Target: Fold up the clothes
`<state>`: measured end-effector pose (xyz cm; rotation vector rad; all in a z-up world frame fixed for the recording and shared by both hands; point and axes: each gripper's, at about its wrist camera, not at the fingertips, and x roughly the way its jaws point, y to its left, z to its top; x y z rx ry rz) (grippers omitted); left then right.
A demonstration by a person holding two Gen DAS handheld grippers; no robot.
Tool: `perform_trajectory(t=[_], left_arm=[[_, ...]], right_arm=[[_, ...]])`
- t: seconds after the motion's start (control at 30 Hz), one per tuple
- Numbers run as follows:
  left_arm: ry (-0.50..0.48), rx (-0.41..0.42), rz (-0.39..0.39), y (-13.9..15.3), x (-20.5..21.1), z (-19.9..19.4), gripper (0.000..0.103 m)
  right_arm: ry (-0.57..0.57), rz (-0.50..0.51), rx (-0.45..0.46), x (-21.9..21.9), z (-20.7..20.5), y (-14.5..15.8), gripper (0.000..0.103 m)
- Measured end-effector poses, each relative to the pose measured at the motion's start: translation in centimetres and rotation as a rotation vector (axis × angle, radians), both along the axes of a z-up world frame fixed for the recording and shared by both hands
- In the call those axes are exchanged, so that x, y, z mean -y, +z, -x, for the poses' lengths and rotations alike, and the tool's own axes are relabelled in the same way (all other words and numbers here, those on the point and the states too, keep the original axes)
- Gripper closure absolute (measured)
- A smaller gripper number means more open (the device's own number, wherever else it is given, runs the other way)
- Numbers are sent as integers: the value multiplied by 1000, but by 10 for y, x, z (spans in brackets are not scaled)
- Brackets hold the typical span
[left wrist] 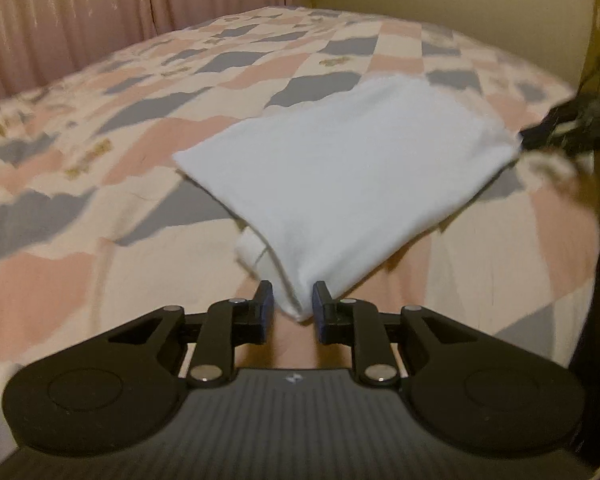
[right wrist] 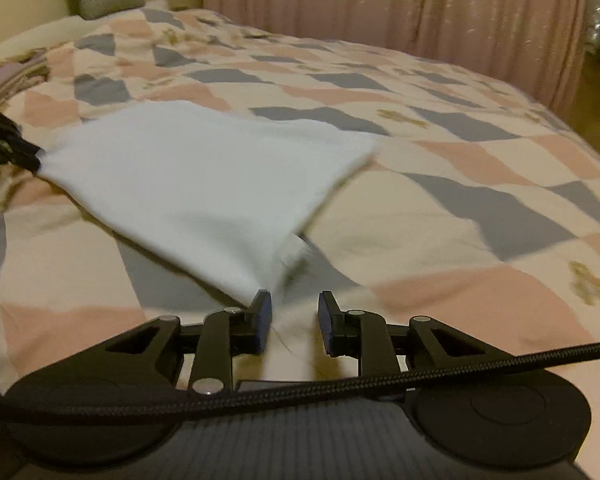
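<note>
Looking across the bed [left wrist: 100,240], I see its quilt of pink, grey and cream patches filling both views, with pink curtains [left wrist: 100,20] behind it. On the quilt lies the white cloth [left wrist: 340,168], already folded into a thick, roughly square packet, soft and plain, with layered edges showing at its near corner. It sits in front of and between my two tools, so that each holds an opposite corner: the diagonal between those corners is the axis any next fold or lift turns on, and neither hand is clearly nearer to it.

My left gripper [left wrist: 293,312] has the near corner of the cloth between its blue pads [left wrist: 267,312]; the jaws look slightly apart around the fabric, so I judge the grip loose or just letting go. My right gripper [right wrist: 294,322] stands with jaws apart, the cloth's corner reaching its left pad [right wrist: 263,320] and blurring there; I cannot tell whether fabric is pinched. A braided cable [right wrist: 420,372] crosses its body.
</note>
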<state>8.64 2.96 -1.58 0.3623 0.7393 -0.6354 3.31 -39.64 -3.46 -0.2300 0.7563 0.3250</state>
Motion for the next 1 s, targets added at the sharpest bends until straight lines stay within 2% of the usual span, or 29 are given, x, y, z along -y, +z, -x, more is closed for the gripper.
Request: perform_trajectory(t=[0.17, 0.27, 0.37, 0.5, 0.73, 0.8, 0.93, 0.97, 1.0], left_arm=[[-103, 89, -41, 16, 24, 18, 80], [-145, 80, -64, 8, 40, 17, 79], [-131, 36, -86, -7, 39, 8, 79], [-92, -12, -69, -15, 21, 0, 79], [-92, 34, -74, 11, 22, 2, 79], [-109, 59, -68, 21, 26, 2, 72], [-136, 115, -61, 38, 33, -5, 46], [-142, 126, -60, 41, 35, -10, 39], [-149, 136, -55, 44, 37, -15, 36]], right_arm=[[69, 33, 53, -17, 18, 10, 80], [138, 27, 63, -39, 14, 9, 80], [165, 28, 44, -50, 2, -2, 80], [91, -19, -12, -32, -10, -13, 80], [-57, -145, -17, -3, 13, 3, 74], [-89, -189, -19, -1, 21, 8, 73], [-129, -251, -13, 0, 25, 16, 61], [-133, -262, -9, 0, 22, 16, 60], [-138, -273, -5, 0, 19, 17, 60]])
